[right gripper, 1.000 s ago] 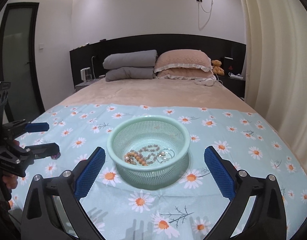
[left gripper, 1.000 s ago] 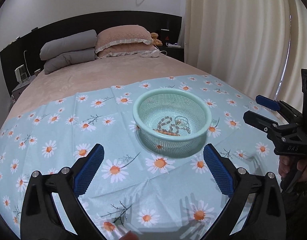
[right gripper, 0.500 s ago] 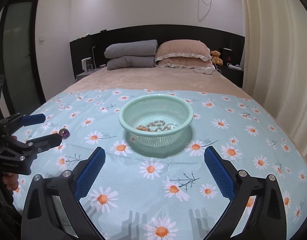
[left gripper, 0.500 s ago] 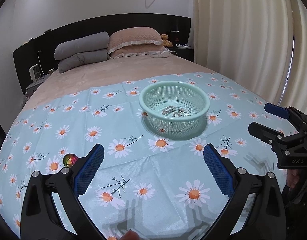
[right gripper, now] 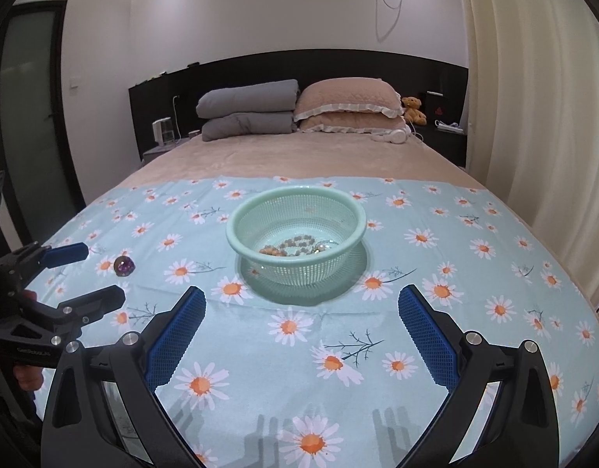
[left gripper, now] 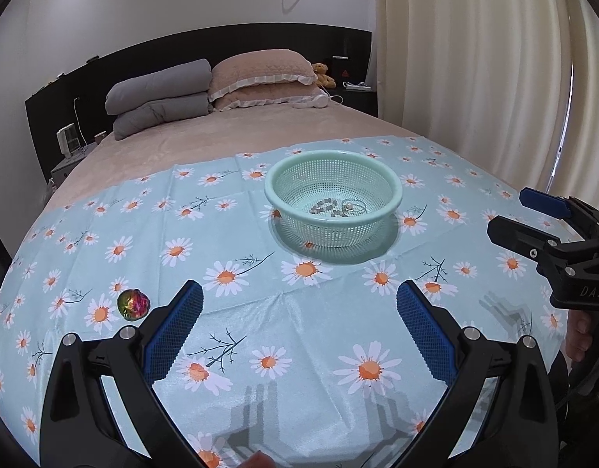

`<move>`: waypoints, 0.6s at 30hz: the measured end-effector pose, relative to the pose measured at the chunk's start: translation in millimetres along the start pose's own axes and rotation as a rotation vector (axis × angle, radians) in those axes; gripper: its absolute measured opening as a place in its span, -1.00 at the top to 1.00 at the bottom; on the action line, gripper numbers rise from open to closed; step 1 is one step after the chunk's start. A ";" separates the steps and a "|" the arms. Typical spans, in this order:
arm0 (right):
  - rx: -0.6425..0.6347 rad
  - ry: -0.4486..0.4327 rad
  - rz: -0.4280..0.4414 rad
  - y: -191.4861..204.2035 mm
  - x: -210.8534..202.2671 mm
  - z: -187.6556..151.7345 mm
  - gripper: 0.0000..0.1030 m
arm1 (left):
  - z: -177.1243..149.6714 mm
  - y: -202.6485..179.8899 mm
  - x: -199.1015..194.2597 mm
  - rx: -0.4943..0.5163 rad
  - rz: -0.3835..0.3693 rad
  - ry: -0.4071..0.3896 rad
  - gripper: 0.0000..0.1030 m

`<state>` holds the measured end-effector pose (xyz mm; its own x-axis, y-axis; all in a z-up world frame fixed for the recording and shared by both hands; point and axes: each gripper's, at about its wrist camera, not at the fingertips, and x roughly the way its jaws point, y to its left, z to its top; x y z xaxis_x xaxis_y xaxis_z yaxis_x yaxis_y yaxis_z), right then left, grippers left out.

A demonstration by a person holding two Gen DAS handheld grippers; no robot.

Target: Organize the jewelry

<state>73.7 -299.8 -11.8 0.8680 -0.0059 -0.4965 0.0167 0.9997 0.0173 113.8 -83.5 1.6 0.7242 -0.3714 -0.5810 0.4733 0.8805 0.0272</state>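
Mint-green mesh basket [left gripper: 332,199] sat at 12 o'clock on the daisy cloth [left gripper: 260,312], holding beaded bracelets [right gripper: 287,247]; an iridescent bead [left gripper: 133,303] lay at 9 o'clock. Left tongs [left gripper: 299,323] and right tongs [right gripper: 301,323] gaped empty.

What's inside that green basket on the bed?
The mint-green mesh basket holds a beaded bracelet and thin wire rings. The near wall partly hides the bottom, so smaller pieces may be unseen.

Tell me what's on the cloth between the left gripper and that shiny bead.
Nothing: only bare daisy cloth separates the open left gripper from the iridescent bead beside its left finger. The left wrist view shows this best.
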 end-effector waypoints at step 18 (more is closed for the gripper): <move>0.003 0.067 -0.020 2.2 16.9 -17.1 -0.85 | -5.4 7.0 1.7 -0.035 0.009 0.009 -0.89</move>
<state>80.0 -297.3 -35.0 0.8324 -0.0239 -0.5536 0.0349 0.9993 0.0093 115.6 -76.4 -3.6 0.7240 -0.3606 -0.5881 0.4485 0.8938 0.0041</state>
